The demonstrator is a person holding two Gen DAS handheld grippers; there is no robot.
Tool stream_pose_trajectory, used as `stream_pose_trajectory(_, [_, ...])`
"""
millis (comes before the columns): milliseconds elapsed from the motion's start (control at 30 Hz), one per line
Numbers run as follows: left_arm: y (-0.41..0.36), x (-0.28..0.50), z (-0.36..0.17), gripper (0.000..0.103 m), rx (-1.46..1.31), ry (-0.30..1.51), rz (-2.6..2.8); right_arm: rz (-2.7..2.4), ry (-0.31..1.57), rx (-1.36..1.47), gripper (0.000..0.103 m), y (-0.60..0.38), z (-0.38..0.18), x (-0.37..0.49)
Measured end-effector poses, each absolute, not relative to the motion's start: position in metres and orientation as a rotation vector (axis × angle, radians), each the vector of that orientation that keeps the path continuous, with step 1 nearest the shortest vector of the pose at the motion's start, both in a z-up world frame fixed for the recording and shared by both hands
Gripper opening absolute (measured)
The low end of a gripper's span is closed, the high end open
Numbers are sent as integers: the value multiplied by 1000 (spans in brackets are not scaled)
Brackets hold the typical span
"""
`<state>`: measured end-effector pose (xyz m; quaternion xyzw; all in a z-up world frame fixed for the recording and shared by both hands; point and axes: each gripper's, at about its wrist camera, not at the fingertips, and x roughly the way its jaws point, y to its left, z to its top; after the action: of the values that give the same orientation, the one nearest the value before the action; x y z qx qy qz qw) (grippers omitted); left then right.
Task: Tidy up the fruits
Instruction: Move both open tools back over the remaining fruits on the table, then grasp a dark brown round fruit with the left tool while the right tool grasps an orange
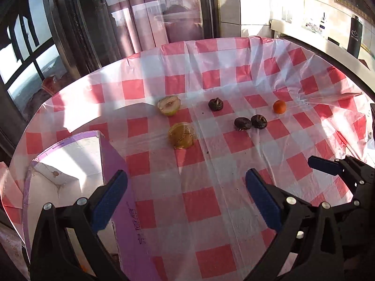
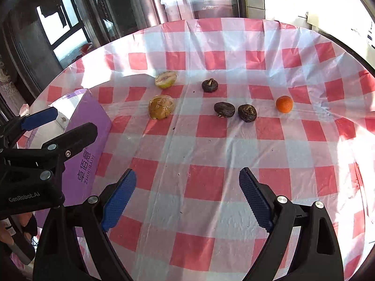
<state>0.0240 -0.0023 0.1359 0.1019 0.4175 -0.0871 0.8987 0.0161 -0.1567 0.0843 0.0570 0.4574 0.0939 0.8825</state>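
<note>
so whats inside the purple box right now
The purple box is open on top. The left wrist view shows bare white inner walls and one small round hole. Its floor near the camera is hidden behind the left gripper, so fruit there cannot be ruled out.

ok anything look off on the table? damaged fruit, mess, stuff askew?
Some oddities. The three dark fruits look shrivelled and wrinkled. The wrapped yellow fruit appears bruised brown, and the halved fruit lies cut face up. Dark crumbs speckle the checked tablecloth, which is creased. The purple box sits askew.

Six fruits [image 2: 223, 109] mid-tablecloth [image 2: 211, 187], box [image 2: 89, 145] at their left, nearer the camera.
</note>
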Motion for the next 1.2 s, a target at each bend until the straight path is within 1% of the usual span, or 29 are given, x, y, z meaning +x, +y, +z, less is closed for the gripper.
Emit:
stream_pose_trajectory(100, [-31, 37, 104, 101, 139, 977, -263, 128, 1007, 94, 86, -186, 58, 31])
stream_pose_trajectory(233, [-49, 55, 62, 101, 80, 1106, -268, 60, 1042, 96, 86, -223, 32, 51])
stream_pose_trajectory(300, [-56, 61, 42, 101, 87, 1165, -272, 38, 1041, 74, 86, -234, 23, 64])
stream_pose_trajectory(400, [-63, 68, 19, 101, 135, 1202, -252, 19, 1031, 10, 85, -244, 9, 88])
stream_pose_trajectory(567, [-78, 84, -3, 102, 227, 1191, -242, 34, 972, -12, 84, -256, 2, 136])
stream_pose_trajectory(733, [-82, 108, -3, 102, 184, 1148, -266, 45, 940, -1, 84, -264, 0, 187])
stream_pose_trajectory(833, [-86, 125, -1, 102, 175, 1124, -259, 45, 922, 14, 76, -269, 1, 203])
stream_pose_trajectory(900, [-89, 137, -1, 102, 169, 1116, -248, 37, 908, 26, 68, -273, 0, 205])
stream_pose_trajectory(1000, [-95, 155, 1, 102, 166, 1096, -245, 34, 905, 39, 64, -276, 0, 203])
stream_pose_trajectory(1200, [-105, 187, 4, 101, 169, 1069, -257, 36, 906, 40, 64, -277, 0, 201])
